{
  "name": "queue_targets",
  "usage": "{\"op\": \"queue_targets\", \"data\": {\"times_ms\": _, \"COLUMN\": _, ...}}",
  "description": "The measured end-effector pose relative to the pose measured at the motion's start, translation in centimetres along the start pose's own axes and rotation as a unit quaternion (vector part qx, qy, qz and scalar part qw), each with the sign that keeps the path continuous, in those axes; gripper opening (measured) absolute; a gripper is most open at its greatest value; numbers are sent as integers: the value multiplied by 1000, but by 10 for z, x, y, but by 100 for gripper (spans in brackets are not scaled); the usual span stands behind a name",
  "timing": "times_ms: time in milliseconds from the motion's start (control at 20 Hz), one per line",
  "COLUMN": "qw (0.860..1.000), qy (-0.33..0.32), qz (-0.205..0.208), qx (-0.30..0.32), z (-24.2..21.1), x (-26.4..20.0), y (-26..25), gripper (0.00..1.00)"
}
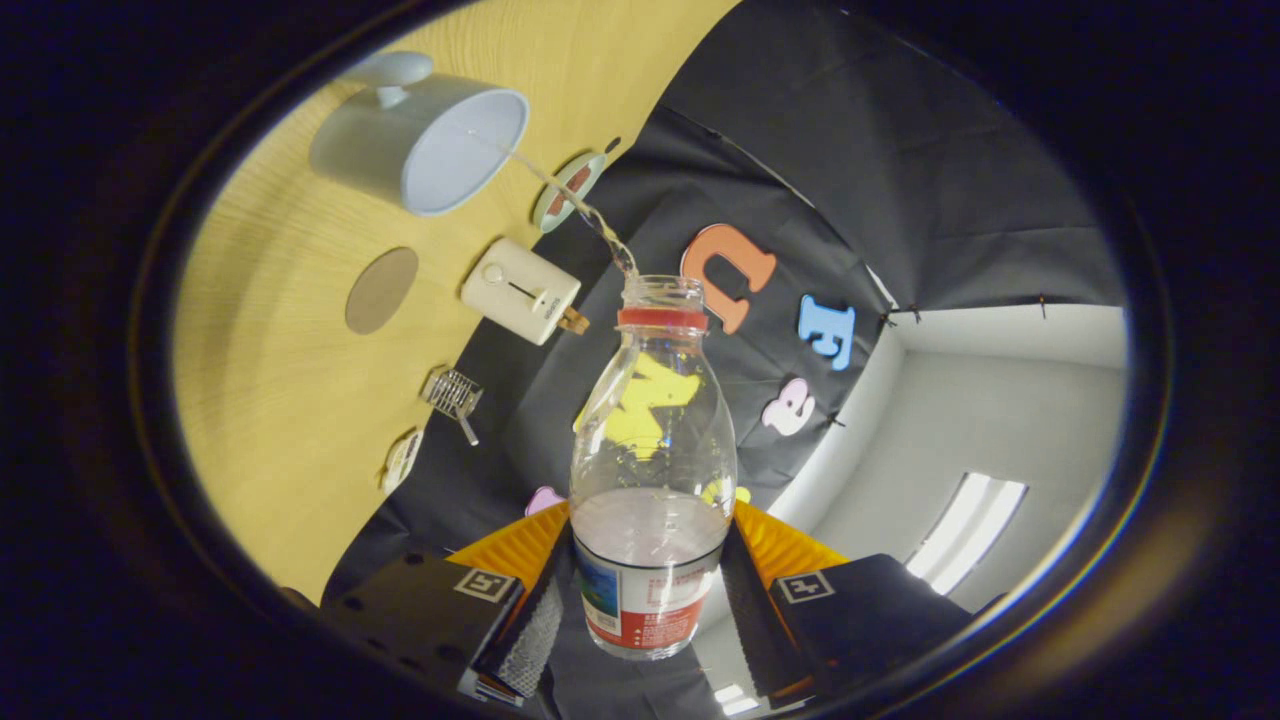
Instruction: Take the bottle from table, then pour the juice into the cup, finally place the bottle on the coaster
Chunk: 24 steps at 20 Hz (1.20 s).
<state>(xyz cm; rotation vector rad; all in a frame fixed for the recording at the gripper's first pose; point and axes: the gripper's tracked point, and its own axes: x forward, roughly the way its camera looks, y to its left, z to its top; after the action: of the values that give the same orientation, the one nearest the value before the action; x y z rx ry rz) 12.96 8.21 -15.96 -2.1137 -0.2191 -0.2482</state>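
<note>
Gripper (650, 590) is clamped on the bottle (652, 470), one finger pressing each side of the labelled lower body, so I have a firm two-sided hold. The whole view is rolled hard, the table (280, 400) runs up one side, which tells me I have the bottle tipped well over.

Pour step is in hand. The bottle is uncapped, with a red ring at the neck. A thin clear stream (570, 195) leaves the mouth and arcs across into the white cup (430, 135), which sits on the table beyond the bottle mouth. The stream lands inside the cup's rim as far as I can tell. There is some liquid in the bottle, pooled near the label end; I judge the pour midway, not done.

Relative to the cup: the round coaster (381, 290) lies flat on the table near it, apart from it, with bare wood between. A small cream box (521, 291) with a dial sits just past the coaster, toward the booth wall. A round dish (568, 190) lies right behind the stream, near the cup's mouth. A little wire rack (453, 394) is well apart from the cup, further along the table edge.

Next move, my call: roll the bottle back upright so the stream cuts off over the cup, no drips on the wood. Then carry it across to the coaster, set it down centred and upright, and only then let the fingers go.
</note>
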Motion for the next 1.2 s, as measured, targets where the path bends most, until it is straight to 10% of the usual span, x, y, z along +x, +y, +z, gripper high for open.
{"op": "queue_targets", "data": {"times_ms": 1200, "qw": 999, "qy": -10, "qz": -18, "qx": -38, "z": 18, "x": 3, "y": -5, "gripper": 81}}
